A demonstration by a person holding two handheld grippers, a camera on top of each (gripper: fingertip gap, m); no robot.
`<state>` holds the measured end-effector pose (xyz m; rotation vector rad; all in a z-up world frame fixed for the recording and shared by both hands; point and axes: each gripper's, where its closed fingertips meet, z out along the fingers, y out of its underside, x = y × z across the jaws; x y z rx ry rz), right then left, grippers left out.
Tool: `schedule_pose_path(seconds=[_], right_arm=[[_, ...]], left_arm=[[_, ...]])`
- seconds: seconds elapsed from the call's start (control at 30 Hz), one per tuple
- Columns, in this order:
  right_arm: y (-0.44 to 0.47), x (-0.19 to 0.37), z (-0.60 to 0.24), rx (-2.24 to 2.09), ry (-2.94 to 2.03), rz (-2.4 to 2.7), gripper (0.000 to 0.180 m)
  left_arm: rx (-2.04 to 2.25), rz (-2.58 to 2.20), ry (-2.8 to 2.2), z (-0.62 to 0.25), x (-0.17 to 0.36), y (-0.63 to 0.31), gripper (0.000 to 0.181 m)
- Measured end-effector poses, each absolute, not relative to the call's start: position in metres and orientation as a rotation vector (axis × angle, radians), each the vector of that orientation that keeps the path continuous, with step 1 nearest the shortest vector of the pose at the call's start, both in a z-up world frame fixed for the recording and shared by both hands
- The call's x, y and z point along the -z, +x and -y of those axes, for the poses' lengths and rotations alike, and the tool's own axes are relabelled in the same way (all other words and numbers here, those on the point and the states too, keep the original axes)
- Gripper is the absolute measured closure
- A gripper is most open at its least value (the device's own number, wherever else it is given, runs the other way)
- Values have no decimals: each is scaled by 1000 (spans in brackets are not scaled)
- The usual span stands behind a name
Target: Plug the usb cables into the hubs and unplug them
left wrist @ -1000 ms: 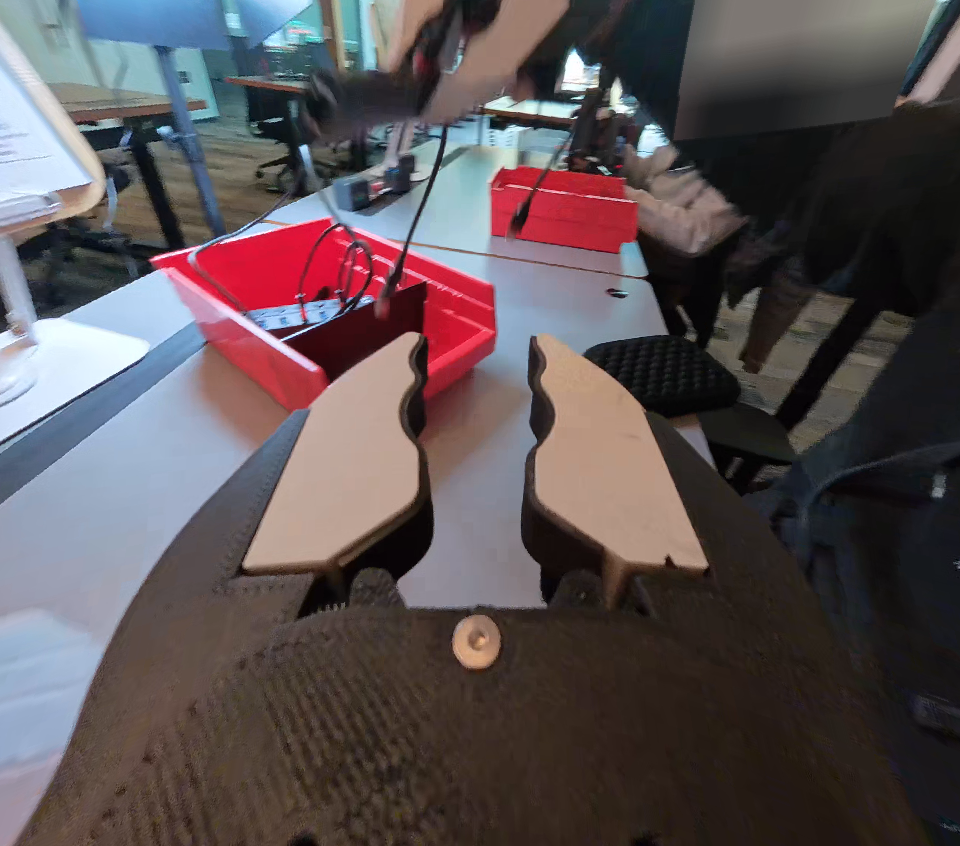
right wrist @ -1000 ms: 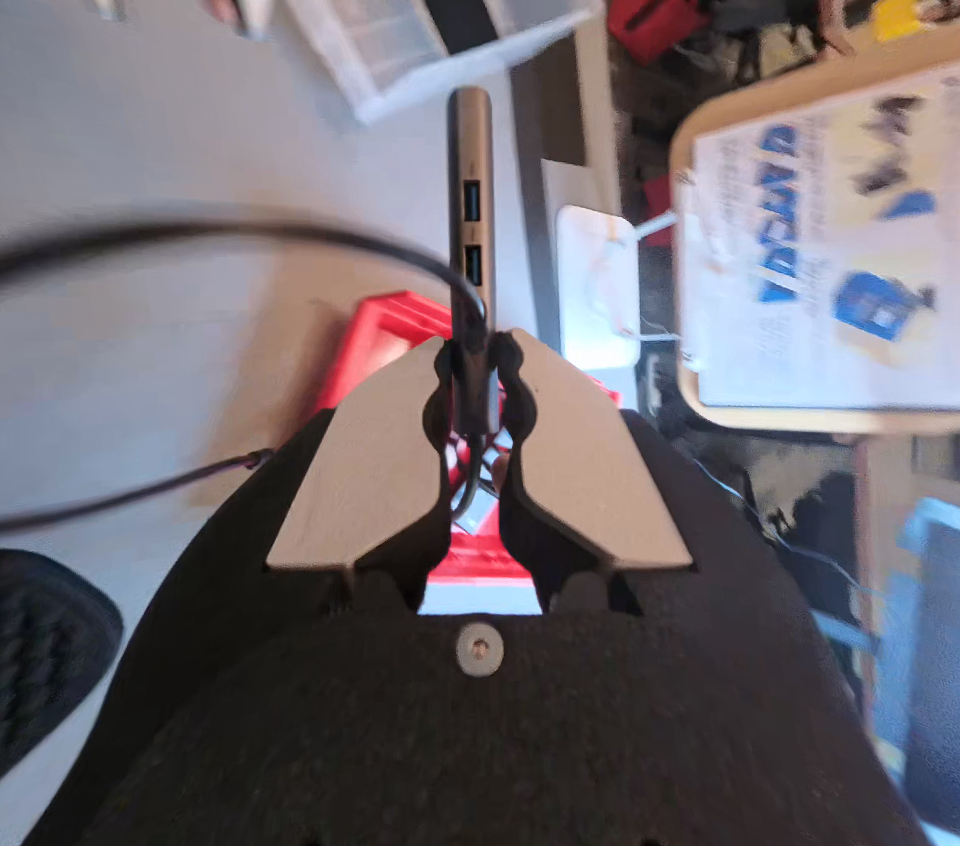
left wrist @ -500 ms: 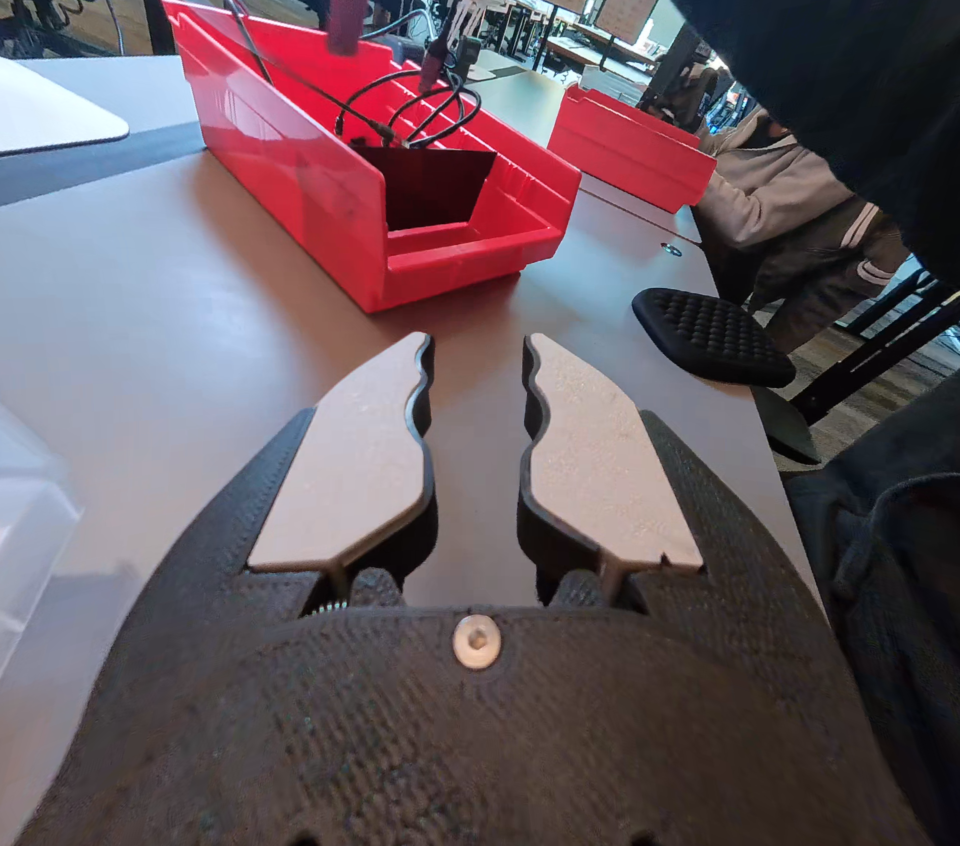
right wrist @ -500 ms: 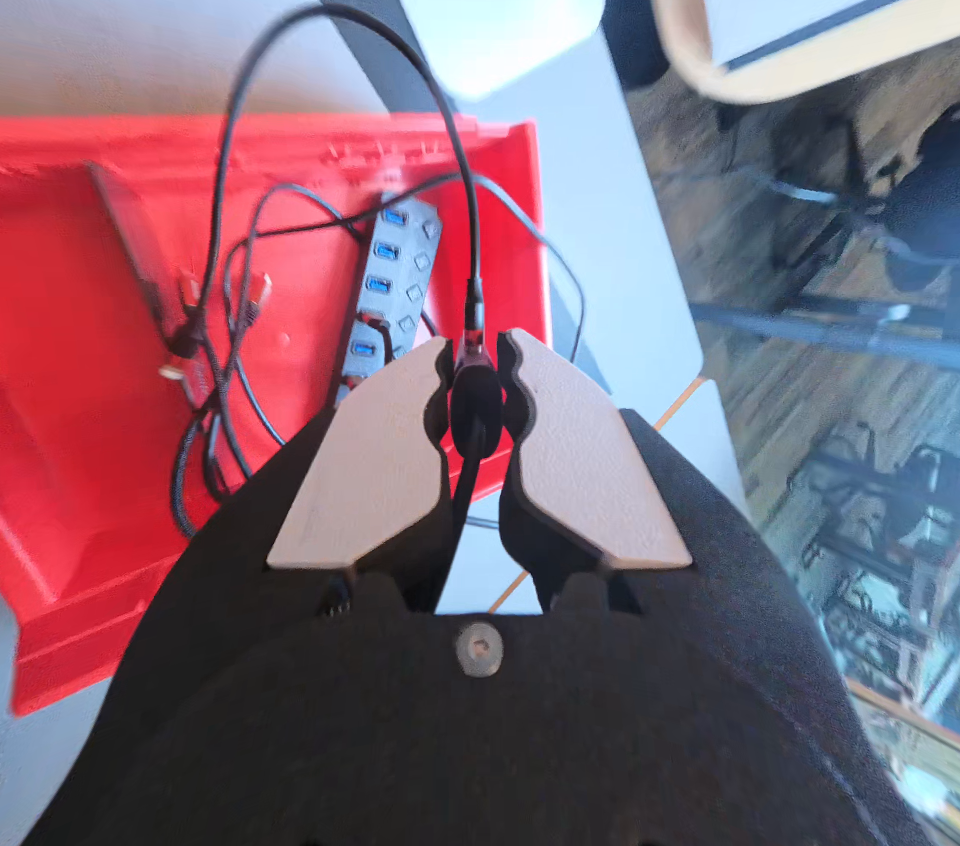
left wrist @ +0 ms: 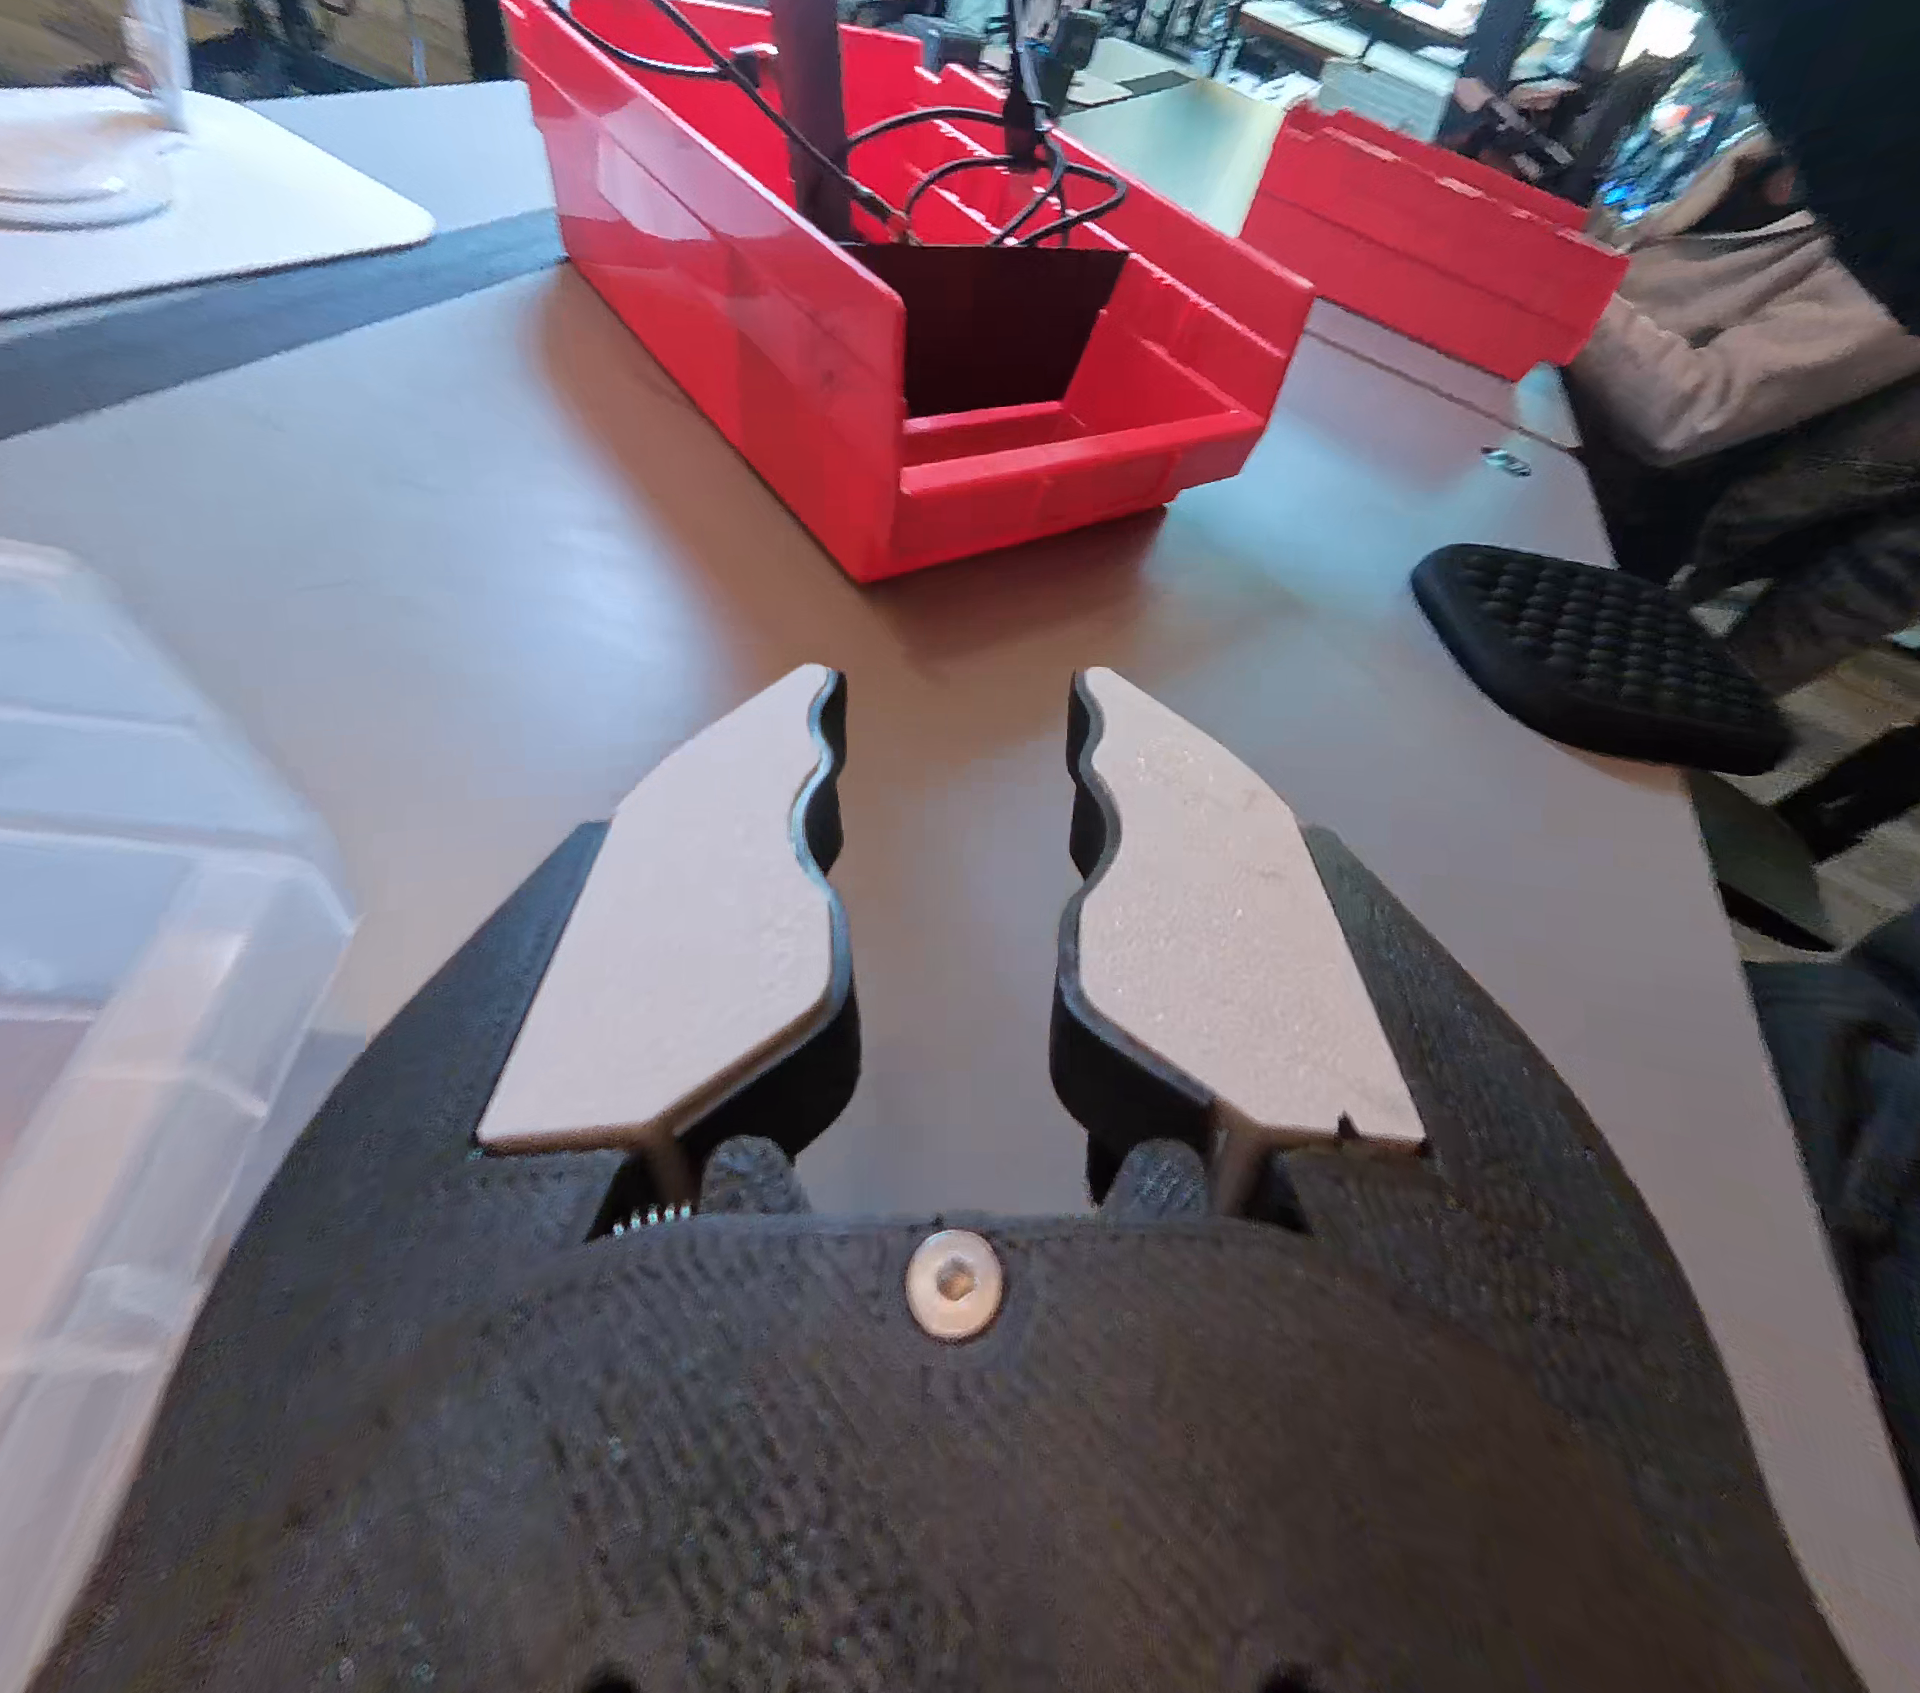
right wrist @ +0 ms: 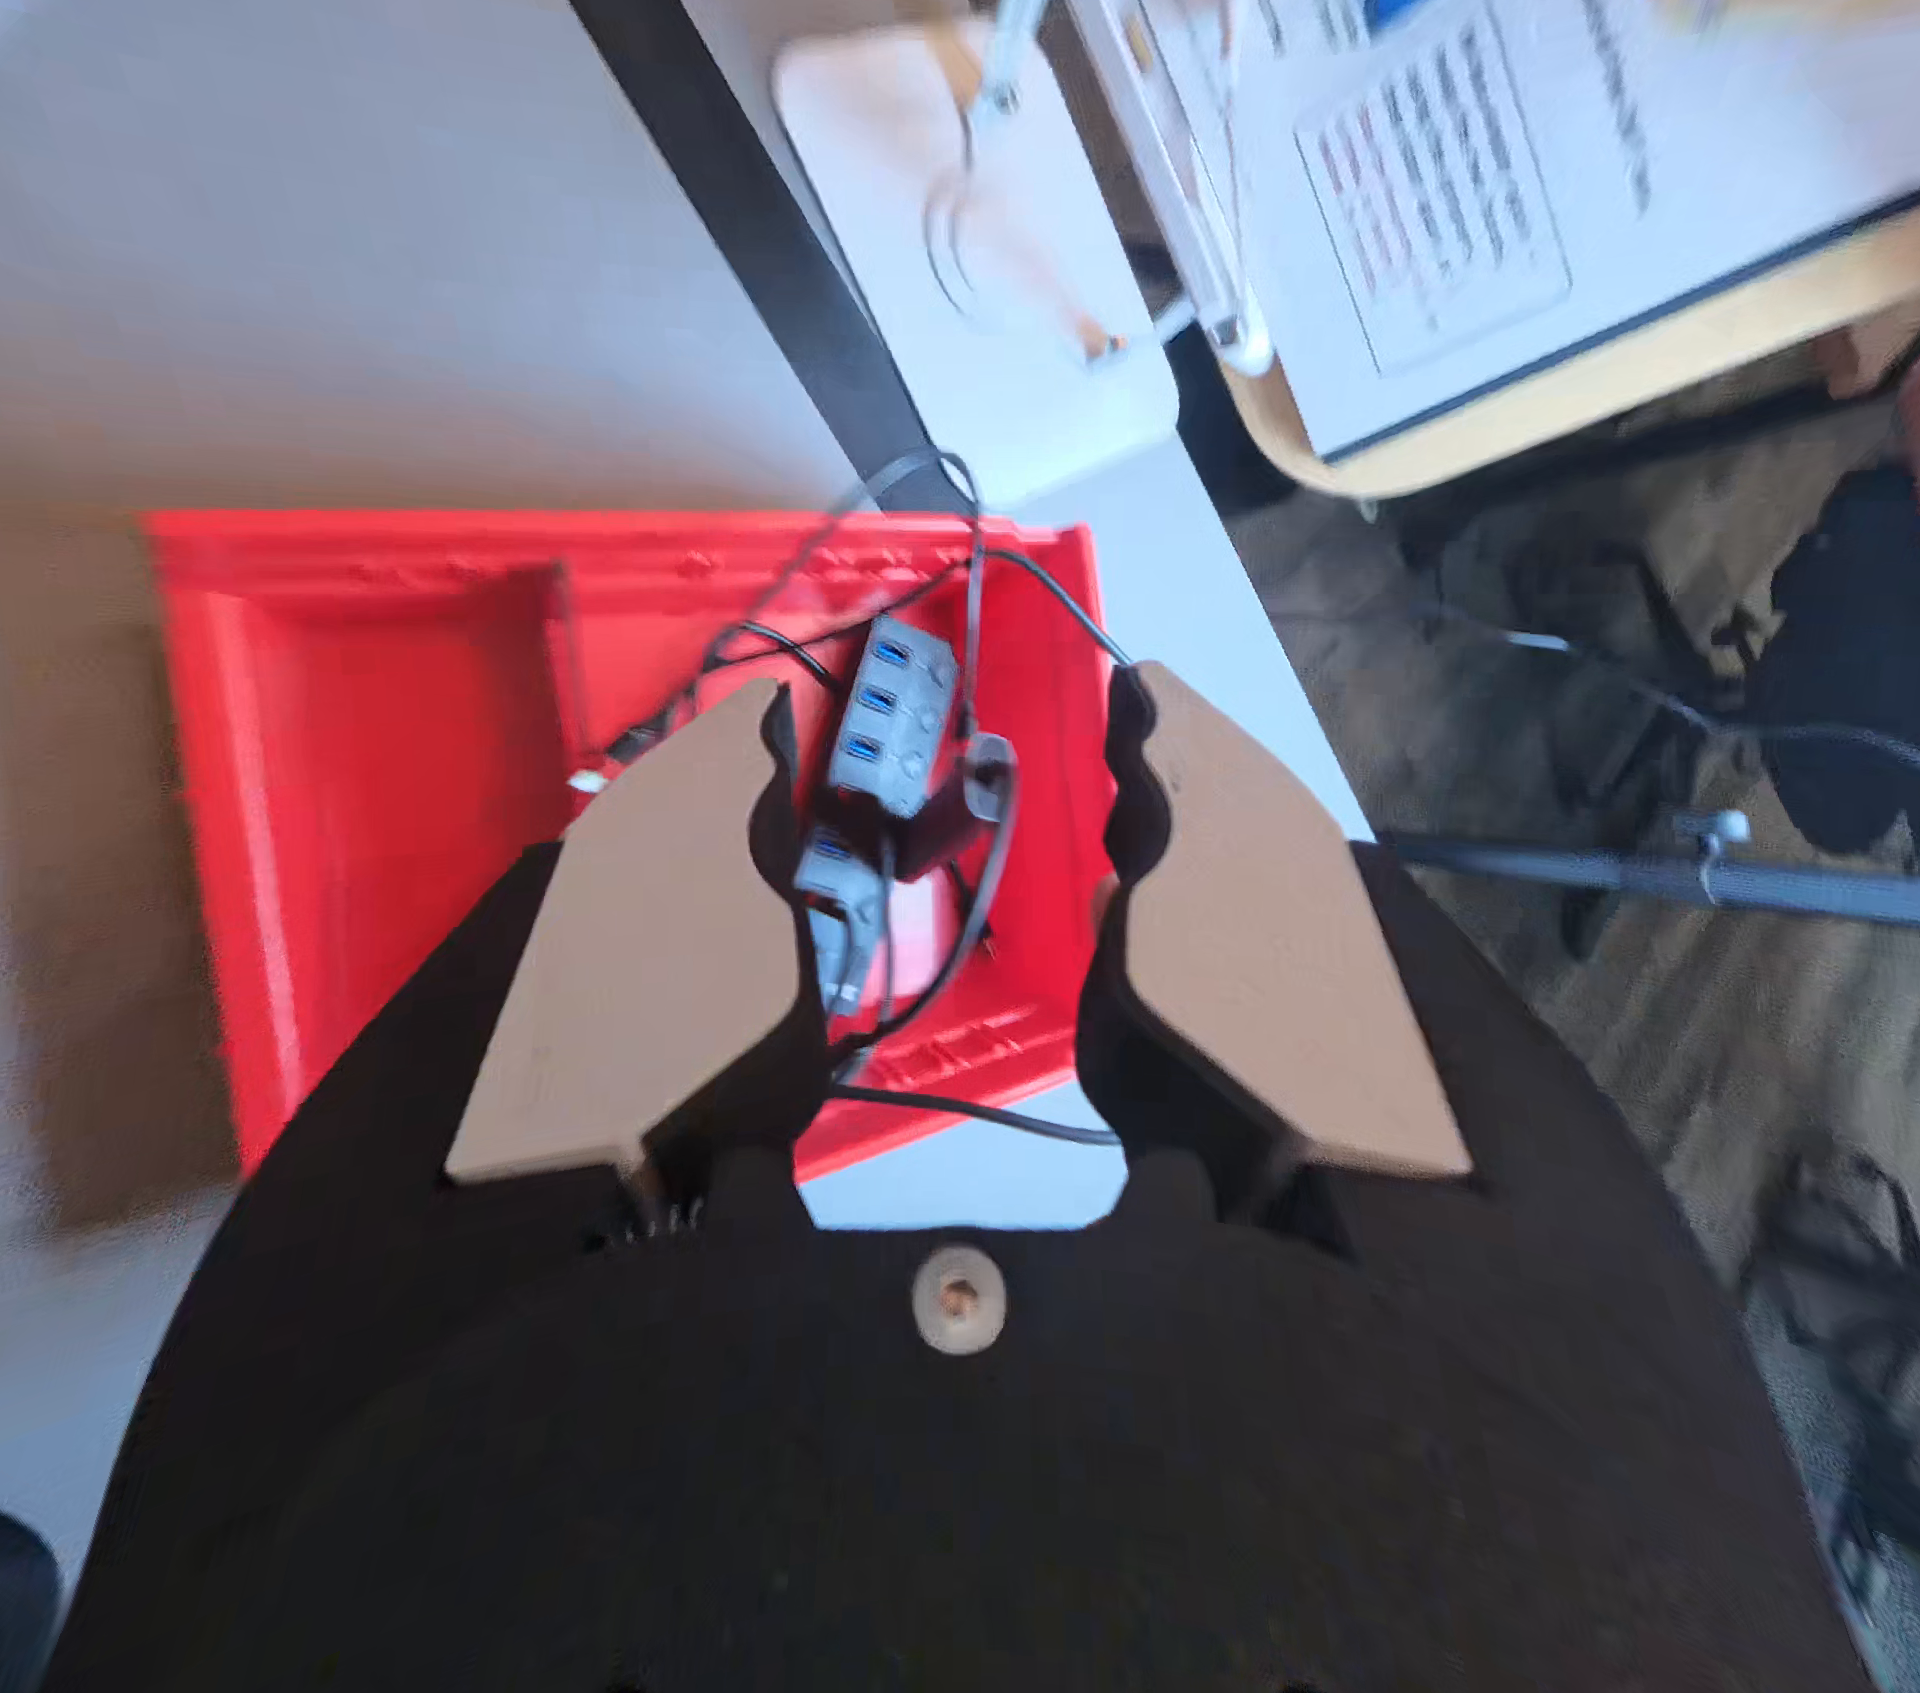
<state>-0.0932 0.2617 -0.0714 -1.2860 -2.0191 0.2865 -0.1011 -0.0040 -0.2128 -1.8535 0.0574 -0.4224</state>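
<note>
A red bin (left wrist: 831, 355) stands on the grey table and holds black usb cables (left wrist: 966, 189) and hubs. In the left wrist view a slim dark hub (left wrist: 810, 85) stands on end inside it. My left gripper (left wrist: 951, 698) is open and empty, low over the table, short of the bin. In the right wrist view the bin (right wrist: 364, 760) lies below my right gripper (right wrist: 945, 698), which is open and empty above a grey hub with blue ports (right wrist: 894, 729) and tangled cables (right wrist: 977, 895).
A clear plastic box (left wrist: 114, 968) sits at the left. A white stand base (left wrist: 156, 189) and a board with a printed sheet (right wrist: 1507, 64) stand beyond the bin. A second red bin (left wrist: 1434, 261) and a black chair armrest (left wrist: 1590, 656) are on the right. One gripper's finger ends stand about 30 cm off the other's.
My right gripper has opened and let go of the cable and hub, which now lie in the red bin. My left gripper has lowered to the table and moved nearer the bin.
</note>
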Motion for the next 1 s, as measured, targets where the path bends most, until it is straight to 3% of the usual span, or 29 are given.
schedule_pose_path(seconds=[0.1,0.3,0.4,0.43,0.47,0.57,0.77,1.0], right_arm=[[-63,93,-207,-335,-1221,2081,122],[-3,246,-149,-62,-1291,2424,113],[6,294,-156,108,-1307,2481,120],[4,298,-155,102,-1311,2479,144],[2,298,-157,115,-1293,2466,150],[7,298,-159,123,-1277,2457,150],[45,296,-156,86,-1256,2456,151],[85,294,-97,51,-1064,2460,150]], left_arm=[[224,-93,-1920,11,208,-119,138],[-268,-133,-2295,56,225,-192,128],[-376,-112,-2514,75,258,-220,122],[-433,-123,-2557,78,267,-230,124],[-491,-149,-2590,80,276,-237,126],[-583,-314,-2629,77,295,-246,149],[-654,-470,-2575,49,294,-240,150],[-594,-833,-2403,-24,292,-177,150]])
